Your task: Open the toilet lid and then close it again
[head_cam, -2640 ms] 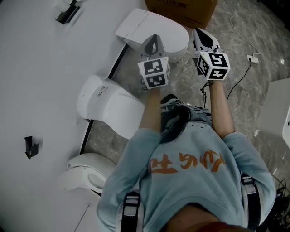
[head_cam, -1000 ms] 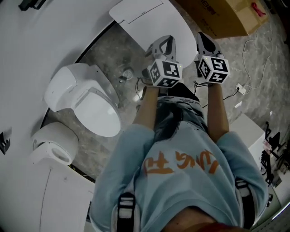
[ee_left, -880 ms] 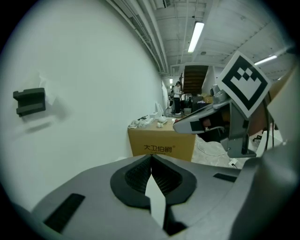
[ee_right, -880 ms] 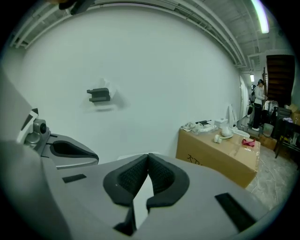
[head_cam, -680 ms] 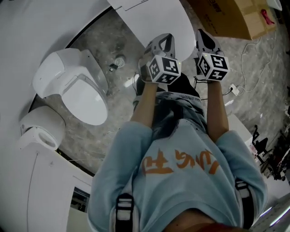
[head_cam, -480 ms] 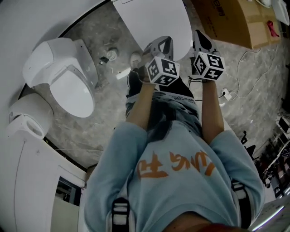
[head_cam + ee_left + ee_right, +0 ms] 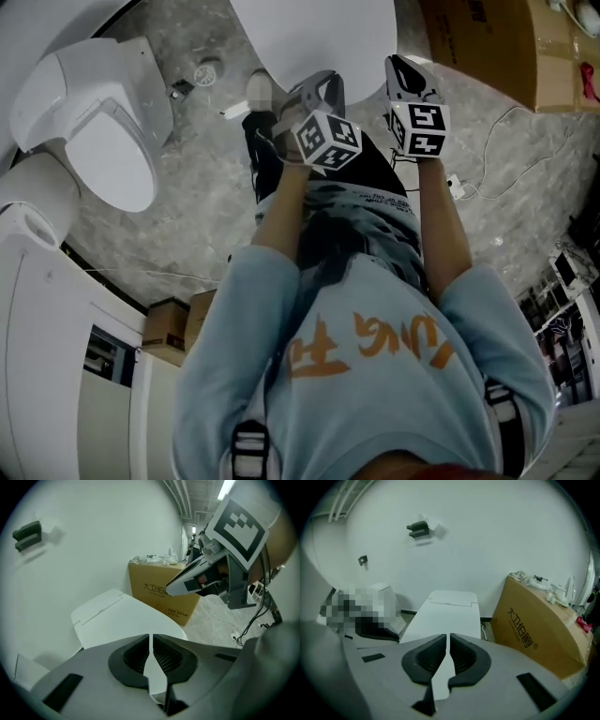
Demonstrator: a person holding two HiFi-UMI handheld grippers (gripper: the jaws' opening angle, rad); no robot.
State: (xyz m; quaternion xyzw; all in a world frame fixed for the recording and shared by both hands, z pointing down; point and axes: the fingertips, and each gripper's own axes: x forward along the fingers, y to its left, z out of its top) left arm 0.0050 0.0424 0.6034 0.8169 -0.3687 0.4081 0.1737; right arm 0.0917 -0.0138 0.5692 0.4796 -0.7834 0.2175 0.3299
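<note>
Straight ahead of both grippers lies the toilet lid (image 7: 319,33), down flat on its bowl. It is smooth white plastic, rounded at the front and squared off at the rear, where it meets the white wall (image 7: 487,536). Near its front edge the left gripper (image 7: 322,80) and the right gripper (image 7: 394,64) hang side by side; they seem clear of it, though the head view is too steep to be sure. Each pair of dark ribbed fingers (image 7: 136,658) stands almost together with only a thin slit, having just begun to part, and nothing is between them. Right of the lid stands a brown cardboard box (image 7: 539,620) printed with dark Chinese characters beginning "大卫". The grey marbled floor (image 7: 187,234) carries a second toilet (image 7: 94,122) at the left, white with an oval seat. Compared with half a second ago, the grippers sit lower and nearer the lid, and the second toilet has slid toward the head view's upper left.
</note>
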